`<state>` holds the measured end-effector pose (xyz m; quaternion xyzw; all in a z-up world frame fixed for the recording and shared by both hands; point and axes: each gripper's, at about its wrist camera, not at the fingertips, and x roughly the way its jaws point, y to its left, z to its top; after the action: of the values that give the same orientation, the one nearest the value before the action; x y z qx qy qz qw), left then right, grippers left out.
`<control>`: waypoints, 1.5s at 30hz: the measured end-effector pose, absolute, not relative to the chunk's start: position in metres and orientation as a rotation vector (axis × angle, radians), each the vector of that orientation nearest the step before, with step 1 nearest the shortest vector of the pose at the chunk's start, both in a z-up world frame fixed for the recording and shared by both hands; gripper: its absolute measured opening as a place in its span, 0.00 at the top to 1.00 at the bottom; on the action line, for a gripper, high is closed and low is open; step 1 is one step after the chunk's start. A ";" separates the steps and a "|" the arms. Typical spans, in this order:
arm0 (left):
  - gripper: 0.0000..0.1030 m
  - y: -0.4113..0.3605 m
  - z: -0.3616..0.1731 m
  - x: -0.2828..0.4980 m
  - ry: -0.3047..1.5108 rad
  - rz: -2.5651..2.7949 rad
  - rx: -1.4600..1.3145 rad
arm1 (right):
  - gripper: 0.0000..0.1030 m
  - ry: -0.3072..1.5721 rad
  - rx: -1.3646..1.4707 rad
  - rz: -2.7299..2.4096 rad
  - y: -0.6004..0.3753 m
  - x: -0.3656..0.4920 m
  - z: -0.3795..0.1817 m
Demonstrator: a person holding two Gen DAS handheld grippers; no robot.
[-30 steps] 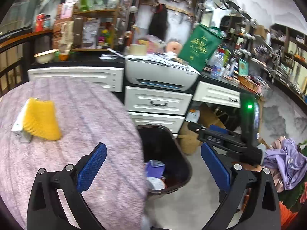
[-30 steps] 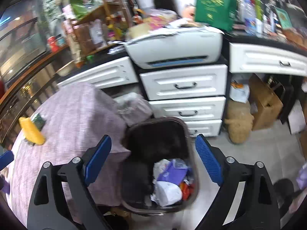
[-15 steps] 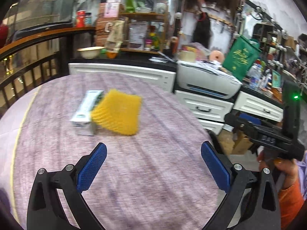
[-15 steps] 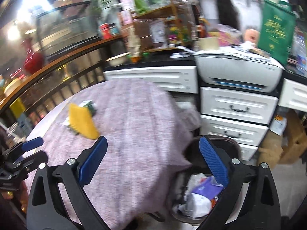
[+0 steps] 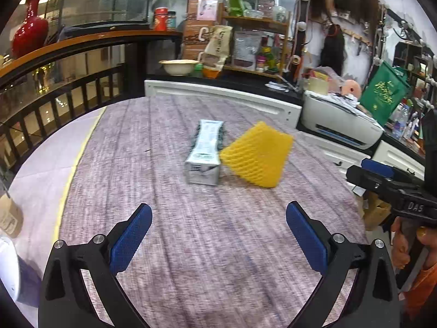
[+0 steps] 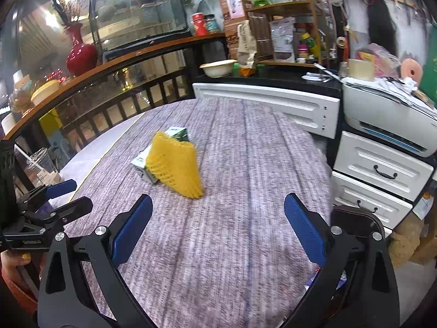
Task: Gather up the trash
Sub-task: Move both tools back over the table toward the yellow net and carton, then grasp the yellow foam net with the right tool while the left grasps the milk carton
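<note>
On table point(image 5: 153, 246), carton point(image 5: 205, 153) lying flat, long axis pointing away (lengthwise)

Black hand-held gripper point(image 5: 218, 235) frames, blue textured pads point(image 5: 131, 236), silver screws, orange sleeve point(image 5: 420, 289).

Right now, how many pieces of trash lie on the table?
2: a carton near the table's middle, and a yellow foam net touching its right side. More may lie out of view.

"DAS" on the right tool point(image 5: 393, 188), carton point(image 5: 206, 151) print perhaps unreadable
</note>
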<state>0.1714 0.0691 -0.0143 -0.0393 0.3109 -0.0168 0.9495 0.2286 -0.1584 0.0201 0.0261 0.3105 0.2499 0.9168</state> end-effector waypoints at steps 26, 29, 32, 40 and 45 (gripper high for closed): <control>0.06 0.115 -0.025 0.181 0.681 0.034 -0.111 | 0.07 0.803 -0.085 0.605 -0.058 0.301 0.000; 0.05 0.115 -0.027 0.184 0.691 0.027 -0.107 | 0.26 0.824 -0.097 0.607 -0.051 0.310 -0.008; 0.06 0.115 -0.029 0.189 0.703 0.019 -0.106 | 0.66 0.867 -0.099 0.635 -0.048 0.313 -0.013; 0.06 0.110 -0.035 0.204 0.733 -0.002 -0.112 | 0.85 0.817 -0.081 0.669 -0.061 0.294 -0.005; 0.06 0.102 -0.034 0.218 0.738 -0.012 -0.094 | 0.85 0.766 -0.046 0.642 -0.080 0.282 0.011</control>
<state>0.2180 0.1022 -0.0337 -0.0462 0.3606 -0.0059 0.9315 0.2816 -0.0799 0.0105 -0.0222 0.3671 0.3076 0.8776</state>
